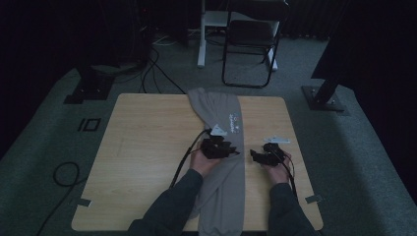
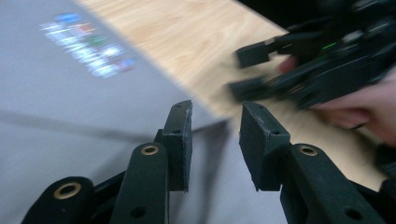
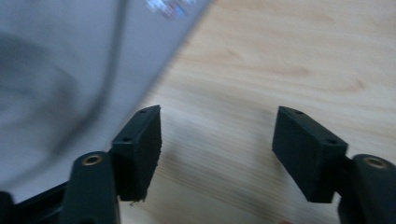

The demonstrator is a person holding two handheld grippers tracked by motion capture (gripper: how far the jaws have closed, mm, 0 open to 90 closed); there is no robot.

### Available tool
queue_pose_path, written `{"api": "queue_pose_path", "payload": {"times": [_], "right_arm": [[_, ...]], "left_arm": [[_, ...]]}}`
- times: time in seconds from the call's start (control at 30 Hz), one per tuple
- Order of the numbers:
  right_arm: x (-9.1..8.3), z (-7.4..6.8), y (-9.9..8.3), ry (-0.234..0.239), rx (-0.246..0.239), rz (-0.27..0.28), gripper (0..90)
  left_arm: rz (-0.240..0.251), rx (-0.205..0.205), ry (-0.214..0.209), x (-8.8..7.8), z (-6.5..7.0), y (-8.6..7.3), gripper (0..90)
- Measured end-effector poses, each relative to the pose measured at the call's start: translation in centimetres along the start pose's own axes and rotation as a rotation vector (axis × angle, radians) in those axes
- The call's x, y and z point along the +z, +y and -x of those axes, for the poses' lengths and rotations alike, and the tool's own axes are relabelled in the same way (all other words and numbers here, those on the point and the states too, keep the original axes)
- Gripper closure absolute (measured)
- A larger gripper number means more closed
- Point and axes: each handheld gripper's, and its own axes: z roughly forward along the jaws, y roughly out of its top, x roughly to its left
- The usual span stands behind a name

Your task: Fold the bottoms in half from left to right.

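Left gripper, as I see it from the high view, sits over the grey garment near the table's middle, jaws pointing toward my right. Its own camera shows the left gripper with a narrow gap between the pads, nothing held between them; the pads hang above the cloth close to its edge, and I cannot tell whether they touch it.

Right gripper rests just beside the garment's right edge, over bare wood, jaws pointing toward the left gripper. In the right gripper view, the right gripper stands wide apart and empty, with light wooden table between the pads and the grey garment off to the left (blurred, with a dark fold line). The left gripper view also shows the right gripper farther off, held in a hand.

Garment: a long grey strip lying from the table's far edge down the middle to the near edge and over it. A small multicoloured print sits on its upper part; the same print appears in the left gripper view.

Table: light wood, rounded corners. Beyond it, a dark folding chair stands on grey carpet, with cables on the floor at the left.
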Motion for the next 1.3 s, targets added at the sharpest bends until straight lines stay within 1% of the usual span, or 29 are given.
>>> {"api": "queue_pose_path", "payload": {"times": [0.03, 0.07, 0.1, 0.13, 0.2, 0.23, 0.27, 0.3, 0.33, 0.37, 0.4, 0.43, 0.5, 0.53, 0.6, 0.63, 0.77, 0.8, 0.83, 0.9, 1.03, 1.13, 1.3], "right_arm": [[0.0, 0.0, 0.0, 0.000, 0.000, 0.000, 35.8], [-0.5, -1.3, 0.8, 0.024, -0.015, 0.040, 36.5], [-0.6, -2.0, 1.2, 0.046, -0.022, 0.056, 36.4], [-0.6, -2.8, 1.6, 0.066, -0.039, 0.066, 36.3], [-0.3, -4.4, 2.1, 0.092, -0.068, 0.071, 36.2], [0.1, -5.0, 2.2, 0.105, -0.088, 0.065, 36.2], [0.5, -5.6, 2.3, 0.110, -0.106, 0.050, 36.4], [0.9, -6.1, 2.2, 0.097, -0.125, 0.026, 39.7], [0.9, -6.1, 2.2, 0.097, -0.125, 0.026, 39.7], [1.6, -6.4, 1.8, 0.015, -0.161, -0.033, 49.7], [1.7, -6.3, 1.6, -0.010, -0.165, -0.050, 57.3], [1.7, -5.9, 1.5, -0.006, -0.158, -0.058, 62.5], [1.4, -5.2, 1.3, 0.001, -0.131, -0.067, 68.5], [1.2, -5.0, 1.2, 0.013, -0.126, -0.069, 70.6], [1.3, -5.1, 1.1, 0.011, -0.136, -0.078, 73.3], [1.4, -5.2, 1.0, 0.015, -0.138, -0.073, 74.3], [1.9, -5.7, 1.2, 0.020, -0.135, -0.055, 73.9], [1.9, -5.7, 1.2, 0.020, -0.135, -0.055, 73.9], [2.2, -6.0, 1.3, 0.031, -0.135, -0.047, 73.0], [2.7, -6.1, 1.7, 0.044, -0.124, -0.043, 71.5], [4.2, -6.6, 2.7, 0.066, -0.116, -0.030, 69.7], [5.5, -7.0, 3.7, 0.064, -0.116, -0.016, 65.9], [7.4, -7.0, 5.2, 0.053, -0.111, -0.007, 60.6]], "left_arm": [[0.002, -0.007, 0.021, -0.5, -0.7, -0.4, 64.3], [-0.012, -0.031, 0.070, -1.2, -2.1, -1.4, 65.6], [-0.025, -0.037, 0.087, -1.2, -2.6, -1.9, 65.9], [-0.042, -0.040, 0.098, -1.1, -3.0, -2.3, 65.9], [-0.071, -0.033, 0.109, -0.5, -3.4, -3.1, 65.8], [-0.091, -0.027, 0.115, -0.1, -3.5, -3.4, 65.8], [-0.091, -0.027, 0.115, -0.1, -3.5, -3.4, 65.8], [-0.126, -0.009, 0.135, 0.6, -3.4, -3.8, 65.9], [-0.126, -0.009, 0.135, 0.6, -3.4, -3.8, 67.4], [-0.158, 0.003, 0.160, 1.2, -3.4, -4.1, 70.1], [-0.149, 0.015, 0.177, 1.2, -3.3, -4.3, 74.2], [-0.150, 0.021, 0.193, 1.2, -3.3, -4.3, 78.6], [-0.155, 0.022, 0.206, 1.1, -3.5, -4.3, 84.9], [-0.154, 0.022, 0.215, 1.0, -3.6, -4.3, 86.7], [-0.153, 0.018, 0.233, 0.9, -3.9, -4.3, 89.0], [-0.153, 0.018, 0.245, 0.7, -4.0, -4.4, 89.1], [-0.148, 0.003, 0.267, 0.3, -5.0, -4.5, 89.6], [-0.148, 0.003, 0.267, 0.3, -5.0, -4.5, 89.6], [-0.137, -0.015, 0.278, 0.0, -5.7, -4.6, 89.6], [-0.133, -0.032, 0.289, -0.4, -6.5, -4.7, 89.6], [-0.127, -0.050, 0.329, -1.0, -8.1, -4.9, 89.6], [-0.111, -0.085, 0.347, -1.4, -9.3, -4.9, 89.6], [-0.098, -0.131, 0.393, -1.3, -10.7, -4.5, 89.6]]}}
